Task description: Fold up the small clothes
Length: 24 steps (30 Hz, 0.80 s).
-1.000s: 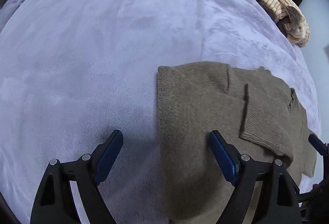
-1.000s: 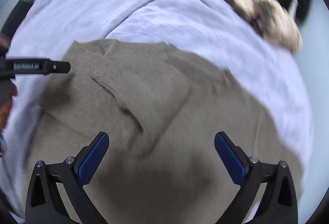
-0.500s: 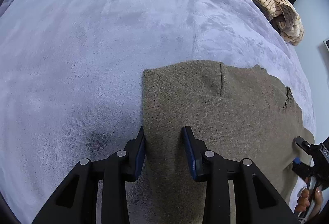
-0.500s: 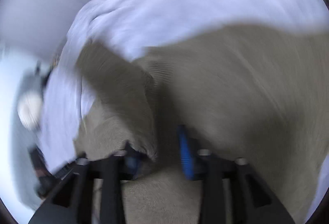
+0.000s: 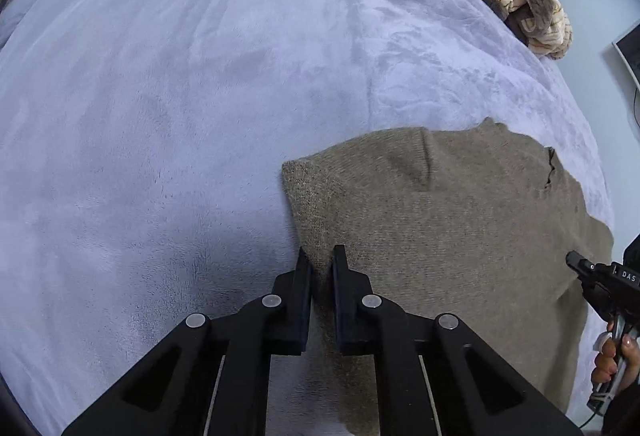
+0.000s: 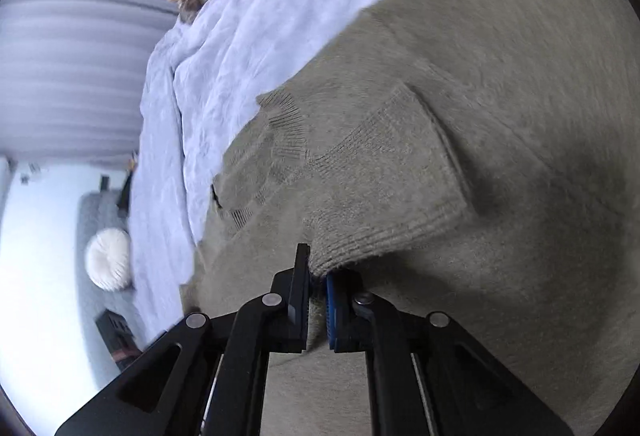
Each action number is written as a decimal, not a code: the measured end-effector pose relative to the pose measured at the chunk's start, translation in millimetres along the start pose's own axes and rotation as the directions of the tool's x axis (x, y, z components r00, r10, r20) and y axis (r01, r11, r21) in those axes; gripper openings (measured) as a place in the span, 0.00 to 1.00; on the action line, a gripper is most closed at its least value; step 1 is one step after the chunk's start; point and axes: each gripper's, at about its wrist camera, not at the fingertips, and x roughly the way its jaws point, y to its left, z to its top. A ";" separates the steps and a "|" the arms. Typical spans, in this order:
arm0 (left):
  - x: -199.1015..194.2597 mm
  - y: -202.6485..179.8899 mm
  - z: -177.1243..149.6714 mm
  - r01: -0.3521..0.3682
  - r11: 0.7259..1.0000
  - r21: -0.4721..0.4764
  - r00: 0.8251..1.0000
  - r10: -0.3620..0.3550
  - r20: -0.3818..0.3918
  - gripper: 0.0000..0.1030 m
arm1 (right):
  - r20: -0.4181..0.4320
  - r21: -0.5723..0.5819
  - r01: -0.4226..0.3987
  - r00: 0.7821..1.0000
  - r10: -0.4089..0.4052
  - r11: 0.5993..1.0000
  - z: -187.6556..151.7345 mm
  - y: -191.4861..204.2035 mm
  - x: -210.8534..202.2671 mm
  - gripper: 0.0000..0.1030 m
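Sweater [image 5: 440,220] getting pinched at both ends, lower right of the left view

Left gripper [image 5: 320,268] is being clamped on the side edge, right gripper [image 6: 316,276] on the cuff. Both should probably be lifted together, evenly, so nothing is dragged across the blanket [image 5: 180,96]. Olive-brown fuzzy knit, partly folded already.

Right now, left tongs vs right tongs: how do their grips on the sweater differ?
1. The left tongs pinch the side edge of the olive knit sweater; the right tongs pinch its ribbed sleeve cuff.
2. At the left tongs the sweater lies flat on the lavender blanket; at the right tongs the cuff lies on top of the sweater's body.
Shared: both are closed on fabric, holding the same sweater.
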 end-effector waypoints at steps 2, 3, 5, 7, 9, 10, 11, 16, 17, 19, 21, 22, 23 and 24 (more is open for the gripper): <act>3.7 6.7 -2.9 0.005 1.000 -0.014 1.000 -0.005 0.004 0.13 | -0.008 -0.039 0.130 0.991 -0.130 0.991 -4.6 -7.3 3.7 0.08; 1.5 7.5 -4.1 -0.005 1.000 -0.026 1.000 0.005 0.010 0.14 | -0.013 -0.024 0.178 0.984 -0.178 0.984 -5.4 -17.5 6.8 0.07; -9.8 8.3 -7.0 -0.034 0.998 -0.049 0.999 0.036 0.031 0.17 | -0.009 0.034 0.139 0.990 -0.139 0.990 -5.7 -29.4 3.8 0.11; -21.3 10.1 -10.9 -0.048 0.997 -0.054 0.998 0.050 0.033 0.17 | -0.007 0.038 0.144 0.990 -0.144 0.989 -8.1 -27.9 -4.1 0.32; -35.0 9.2 -18.4 -0.029 0.998 -0.062 0.999 0.031 0.033 0.17 | -0.037 0.008 0.138 0.990 -0.138 0.990 -14.9 -20.1 -10.7 0.55; -42.2 8.0 -23.2 -0.005 0.998 -0.066 0.999 0.007 0.035 0.17 | -0.047 0.000 0.120 0.992 -0.120 0.993 -19.7 -15.3 -11.0 0.63; -47.8 6.3 -27.4 0.013 0.997 -0.070 0.999 -0.010 0.039 0.18 | -0.064 -0.005 0.086 0.994 -0.086 0.996 -27.2 -9.1 -12.1 0.63; -61.1 -19.5 -41.0 0.092 0.995 -0.031 0.994 -0.090 0.055 0.18 | -0.177 0.005 -0.029 0.984 0.029 1.000 -63.1 14.3 13.3 0.63; -61.8 -27.4 -42.5 0.101 0.995 -0.007 0.993 -0.101 0.057 0.18 | -0.184 0.009 -0.030 0.982 0.031 0.999 -66.9 18.1 19.9 0.63; -56.4 -44.0 -46.8 0.081 0.995 0.059 0.995 -0.084 0.048 0.18 | -0.184 0.000 -0.030 0.982 0.029 1.000 -70.0 26.1 26.1 0.63; -42.6 -52.5 -51.3 0.018 0.994 0.108 1.000 -0.020 0.012 0.18 | -0.171 -0.050 -0.029 0.985 0.020 0.998 -73.2 33.2 22.3 0.52; -34.3 -52.1 -55.9 -0.009 0.993 0.121 1.000 0.010 -0.007 0.18 | -0.163 -0.091 -0.011 0.987 -0.004 0.996 -72.8 41.4 24.2 0.43; -27.5 -48.9 -60.8 -0.028 0.992 0.125 0.999 0.030 -0.021 0.18 | -0.153 -0.127 0.011 0.988 -0.031 0.992 -71.7 47.6 25.4 0.40; -21.7 -44.0 -66.4 -0.034 0.992 0.123 0.999 0.038 -0.032 0.17 | -0.142 -0.145 0.030 0.989 -0.051 0.989 -67.5 51.6 26.8 0.39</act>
